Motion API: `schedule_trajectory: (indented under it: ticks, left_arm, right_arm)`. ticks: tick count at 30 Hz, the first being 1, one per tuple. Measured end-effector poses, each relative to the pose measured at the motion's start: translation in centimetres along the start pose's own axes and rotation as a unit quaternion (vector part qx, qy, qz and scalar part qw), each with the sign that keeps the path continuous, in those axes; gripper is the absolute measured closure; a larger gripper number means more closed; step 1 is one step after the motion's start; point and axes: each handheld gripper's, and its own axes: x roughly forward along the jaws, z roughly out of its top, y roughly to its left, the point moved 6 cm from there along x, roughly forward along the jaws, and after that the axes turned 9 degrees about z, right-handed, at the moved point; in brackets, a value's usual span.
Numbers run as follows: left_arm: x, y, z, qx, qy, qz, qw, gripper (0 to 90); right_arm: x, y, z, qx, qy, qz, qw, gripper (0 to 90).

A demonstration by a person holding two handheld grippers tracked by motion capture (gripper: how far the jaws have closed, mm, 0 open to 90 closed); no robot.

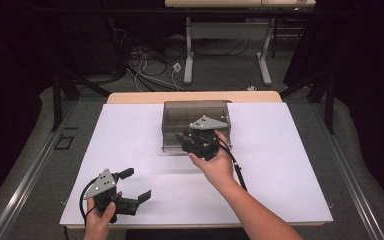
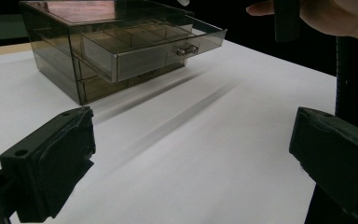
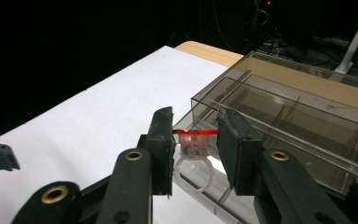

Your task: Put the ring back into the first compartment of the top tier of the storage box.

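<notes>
Red-topped and clear-banded, the plastic ring (image 3: 194, 158) sits pinched between the pads of my right gripper (image 3: 195, 151), its flat red top spanning pad to pad and its hoop hanging below, straight ahead of my jaws. Just beyond it and slightly to the right lies the open top drawer (image 3: 279, 116) of the smoky acrylic organiser (image 1: 196, 125), its long axis running away from me, dividers marking several compartments. I judge the coming move is a short carry forward and over the near drawer wall, then a release into a compartment. My right hand is clearly the nearer one. My left gripper (image 1: 125, 192) hangs well back over the white mat (image 1: 130, 150), jaws wide, holding nothing.
</notes>
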Motion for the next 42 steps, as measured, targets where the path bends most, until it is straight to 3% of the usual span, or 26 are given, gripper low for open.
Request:
schedule_trajectory:
  ticks: [19, 42]
  left_arm:
    - [0.0, 0.1, 0.0, 0.004, -0.001, 0.001, 1.0000, 0.3]
    - [0.0, 0.1, 0.0, 0.004, -0.001, 0.000, 1.0000, 0.3]
  right_arm:
    - [2.2, -1.1, -0.7, 0.013, 0.017, -0.014, 0.9997, 67.0]
    - [3.8, -0.9, -1.5, 0.017, 0.032, -0.013, 0.9993, 67.0]
